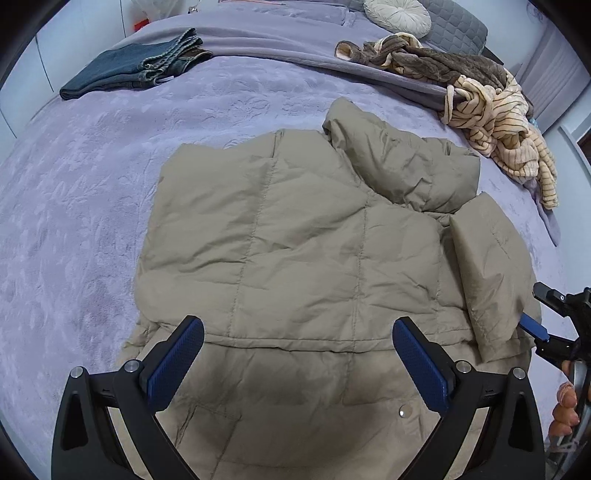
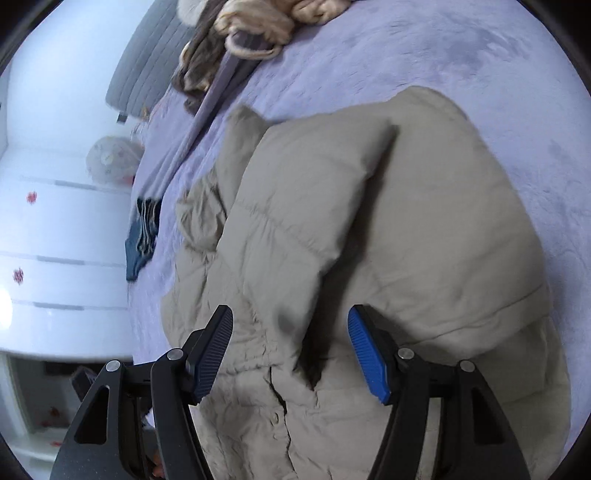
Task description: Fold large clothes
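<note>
A large beige puffer jacket (image 1: 303, 251) lies spread on a lilac bedspread (image 1: 74, 206). One sleeve (image 1: 487, 273) is folded inward at the jacket's right side. My left gripper (image 1: 297, 365) is open and empty, hovering over the jacket's lower part. My right gripper shows at the right edge of the left wrist view (image 1: 543, 325), beside the folded sleeve. In the right wrist view the right gripper (image 2: 290, 354) is open above the jacket (image 2: 369, 240), holding nothing.
Folded blue jeans (image 1: 136, 68) lie at the bed's far left. A heap of brown and striped cream clothes (image 1: 480, 96) lies far right. A round white cushion (image 1: 397, 14) sits by the grey headboard. A white cabinet (image 2: 55, 240) stands beside the bed.
</note>
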`<state>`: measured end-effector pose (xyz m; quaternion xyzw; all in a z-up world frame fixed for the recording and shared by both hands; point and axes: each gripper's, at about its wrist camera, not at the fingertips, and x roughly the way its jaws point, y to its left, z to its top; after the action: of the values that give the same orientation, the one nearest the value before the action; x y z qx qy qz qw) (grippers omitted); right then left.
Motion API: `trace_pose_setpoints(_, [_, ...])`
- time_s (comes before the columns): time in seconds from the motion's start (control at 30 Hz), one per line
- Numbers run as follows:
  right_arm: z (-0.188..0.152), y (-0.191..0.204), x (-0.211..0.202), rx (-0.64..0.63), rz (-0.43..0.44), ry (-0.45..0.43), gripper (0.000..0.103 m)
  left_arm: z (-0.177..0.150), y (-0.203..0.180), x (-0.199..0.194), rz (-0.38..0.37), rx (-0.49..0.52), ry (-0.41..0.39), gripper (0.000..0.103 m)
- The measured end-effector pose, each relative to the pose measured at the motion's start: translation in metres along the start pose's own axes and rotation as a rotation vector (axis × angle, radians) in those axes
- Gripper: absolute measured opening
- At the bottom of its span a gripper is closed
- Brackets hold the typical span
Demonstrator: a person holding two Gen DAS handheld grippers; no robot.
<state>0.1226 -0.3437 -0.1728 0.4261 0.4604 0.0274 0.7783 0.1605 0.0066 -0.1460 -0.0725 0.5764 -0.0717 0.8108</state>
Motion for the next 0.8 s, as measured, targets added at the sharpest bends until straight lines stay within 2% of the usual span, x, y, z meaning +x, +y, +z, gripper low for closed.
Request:
trace_pose_setpoints(0.03, [0.007,-0.007,0.0,0.054,0.015,-0.018,0.068,0.003,0.001,0.0,-0.016,-0.006,-0.001,0.102])
trace_pose_setpoints(0.1, [0.019,-0.014,0.001,0.12,0.088,-0.055,0.037,0.008,0.006,-0.001,-0.05,-0.025,-0.008,0.102])
trace_pose_setpoints(0.13, [0.024,-0.01,0.001,0.104,0.112,-0.059,0.012,0.011,0.01,-0.002,-0.068,-0.037,-0.011,0.102])
trace_pose_setpoints(0.17, [0.027,0.002,0.004,0.05,0.101,-0.054,0.011,0.013,0.015,-0.003,-0.088,-0.05,-0.013,0.102])
trace_pose_setpoints(0.27, [0.022,0.057,0.013,-0.206,0.073,-0.014,0.011,0.018,0.031,-0.005,-0.172,-0.09,-0.014,0.102])
trace_pose_setpoints(0.37, [-0.003,0.112,0.035,-0.454,0.03,0.057,0.011,0.021,0.048,-0.004,-0.275,-0.15,0.004,0.102])
trace_pose_setpoints(0.5, [-0.048,0.151,0.08,-0.648,-0.069,0.194,0.015,0.023,0.058,0.005,-0.382,-0.213,0.037,0.102])
trace_pose_setpoints(0.53, [-0.058,0.153,0.09,-0.672,-0.096,0.234,0.028,0.023,0.058,0.008,-0.401,-0.222,0.043,0.102])
trace_pose_setpoints(0.57, [-0.068,0.154,0.1,-0.686,-0.115,0.279,0.047,0.023,0.057,0.011,-0.422,-0.228,0.05,0.102])
trace_pose_setpoints(0.6, [-0.076,0.153,0.105,-0.688,-0.122,0.313,0.053,0.024,0.055,0.014,-0.443,-0.231,0.057,0.102])
trace_pose_setpoints(0.7, [-0.088,0.146,0.102,-0.669,-0.111,0.353,0.055,0.025,0.045,0.025,-0.456,-0.225,0.077,0.102])
trace_pose_setpoints(0.8, [-0.087,0.118,0.078,-0.629,-0.141,0.355,0.055,0.026,0.034,0.039,-0.435,-0.198,0.103,0.102])
